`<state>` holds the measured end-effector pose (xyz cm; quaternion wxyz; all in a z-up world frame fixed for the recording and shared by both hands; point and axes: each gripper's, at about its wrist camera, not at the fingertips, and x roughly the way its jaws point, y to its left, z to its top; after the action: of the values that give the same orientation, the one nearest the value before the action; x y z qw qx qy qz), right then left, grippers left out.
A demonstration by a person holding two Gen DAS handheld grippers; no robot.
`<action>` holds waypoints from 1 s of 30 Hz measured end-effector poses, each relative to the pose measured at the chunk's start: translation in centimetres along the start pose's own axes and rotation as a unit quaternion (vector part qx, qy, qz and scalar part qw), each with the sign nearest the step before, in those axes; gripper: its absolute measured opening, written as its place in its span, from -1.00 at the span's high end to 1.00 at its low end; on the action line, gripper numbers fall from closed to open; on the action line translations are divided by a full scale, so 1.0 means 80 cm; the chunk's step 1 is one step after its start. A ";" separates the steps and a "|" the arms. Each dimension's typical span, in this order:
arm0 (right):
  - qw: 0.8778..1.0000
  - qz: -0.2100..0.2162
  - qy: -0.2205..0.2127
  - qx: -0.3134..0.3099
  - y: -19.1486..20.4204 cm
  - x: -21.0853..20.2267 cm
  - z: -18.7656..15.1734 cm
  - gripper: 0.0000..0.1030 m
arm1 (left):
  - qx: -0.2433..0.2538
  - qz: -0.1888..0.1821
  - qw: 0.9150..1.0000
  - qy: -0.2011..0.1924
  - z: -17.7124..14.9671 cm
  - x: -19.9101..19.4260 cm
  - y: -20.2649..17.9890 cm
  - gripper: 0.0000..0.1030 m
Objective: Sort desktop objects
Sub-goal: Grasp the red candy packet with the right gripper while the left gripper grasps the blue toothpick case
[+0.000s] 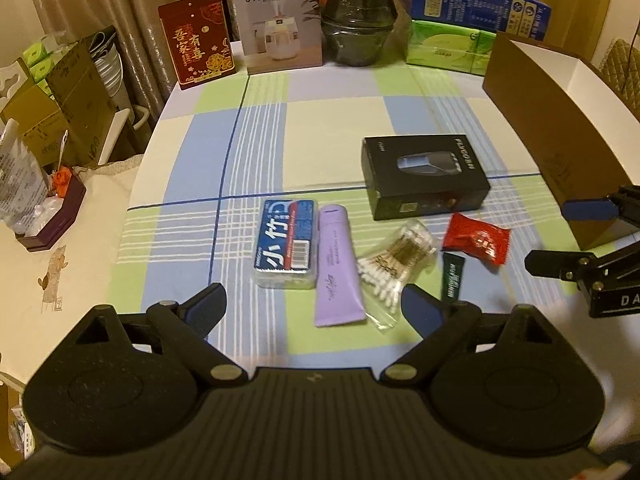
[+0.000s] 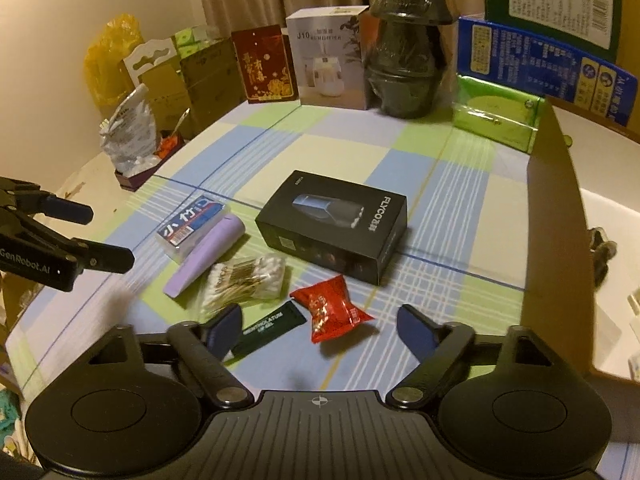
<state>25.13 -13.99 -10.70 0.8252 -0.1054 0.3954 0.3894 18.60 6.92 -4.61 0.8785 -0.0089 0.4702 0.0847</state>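
On the checked tablecloth lie a blue floss box, a purple tube, a bag of cotton swabs, a dark green sachet, a red snack packet and a black shaver box. My left gripper is open and empty, just in front of the purple tube. My right gripper is open and empty, with the red packet between its fingers.
An open brown cardboard box stands at the right. At the back stand a red card box, a humidifier box, a black jar and green tissue packs. A side surface with clutter lies left.
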 end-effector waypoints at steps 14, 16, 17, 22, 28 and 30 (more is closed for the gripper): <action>0.999 -0.019 0.041 -0.030 -0.005 0.076 0.004 -0.18 | 0.014 0.002 1.000 0.014 0.019 0.057 0.028 -0.76; 0.998 -0.022 0.046 -0.027 -0.007 0.083 0.003 -0.09 | 0.019 0.000 1.000 0.019 0.021 0.066 0.030 -0.74; 0.998 -0.026 0.048 -0.025 -0.008 0.087 0.002 -0.02 | 0.021 -0.001 1.000 0.022 0.023 0.070 0.031 -0.71; 0.998 -0.035 0.055 0.000 -0.017 0.089 -0.001 0.36 | 0.028 -0.006 0.999 0.027 0.028 0.087 0.036 -0.64; 0.994 -0.078 0.063 0.051 -0.032 0.077 -0.006 0.39 | 0.041 -0.013 0.999 0.032 0.034 0.104 0.040 -0.52; 0.992 -0.085 0.064 0.061 -0.035 0.073 -0.008 0.39 | 0.044 -0.016 0.998 0.034 0.036 0.111 0.042 -0.48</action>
<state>29.04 -12.93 -15.79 0.8331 -0.1134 0.4601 0.2852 25.28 11.76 -10.15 0.8625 0.0196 0.5032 0.0495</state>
